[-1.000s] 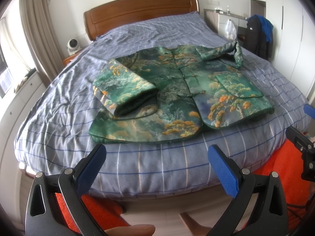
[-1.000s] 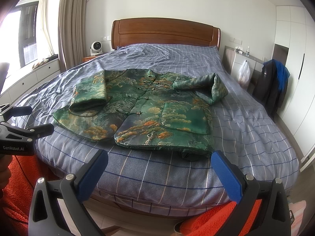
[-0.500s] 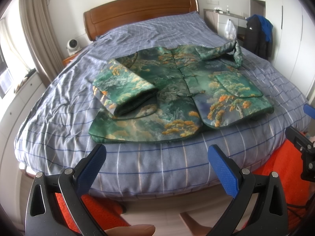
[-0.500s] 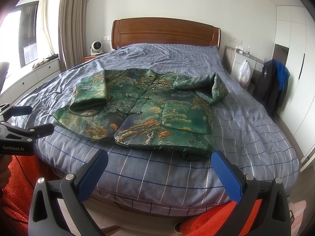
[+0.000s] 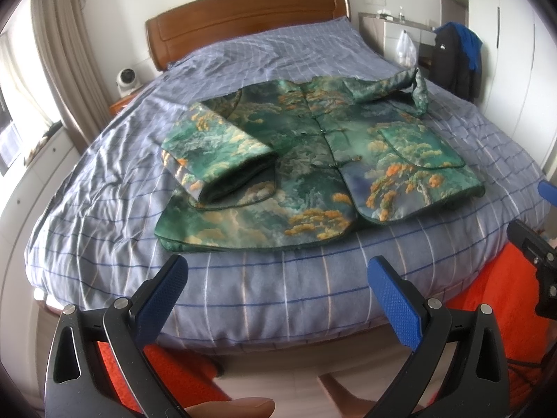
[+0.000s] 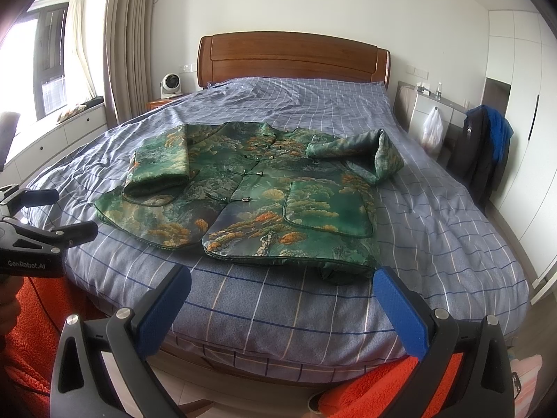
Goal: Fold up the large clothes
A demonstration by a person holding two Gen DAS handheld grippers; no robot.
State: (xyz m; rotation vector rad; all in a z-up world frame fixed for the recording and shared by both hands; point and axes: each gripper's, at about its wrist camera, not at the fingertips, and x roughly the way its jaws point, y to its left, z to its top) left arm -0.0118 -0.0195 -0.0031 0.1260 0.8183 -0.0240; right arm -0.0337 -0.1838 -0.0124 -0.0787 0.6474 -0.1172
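A green brocade jacket [image 5: 313, 170] with orange tree patterns lies front up on the bed [image 5: 104, 209]; it also shows in the right wrist view [image 6: 257, 195]. Its left sleeve [image 5: 216, 160] is folded down over the body. Its right sleeve [image 6: 362, 149] is bent across the chest and stands up loosely. My left gripper [image 5: 278, 285] is open and empty, held off the foot of the bed, short of the jacket hem. My right gripper [image 6: 282, 296] is open and empty, also at the foot of the bed, near the jacket's right hem corner.
The bed has a blue checked cover and a wooden headboard [image 6: 292, 59]. A small fan [image 6: 170, 85] stands on the nightstand at the left. A dark and blue coat [image 6: 484, 146] hangs at the right by white wardrobes. Orange fabric [image 5: 487, 299] is below the grippers.
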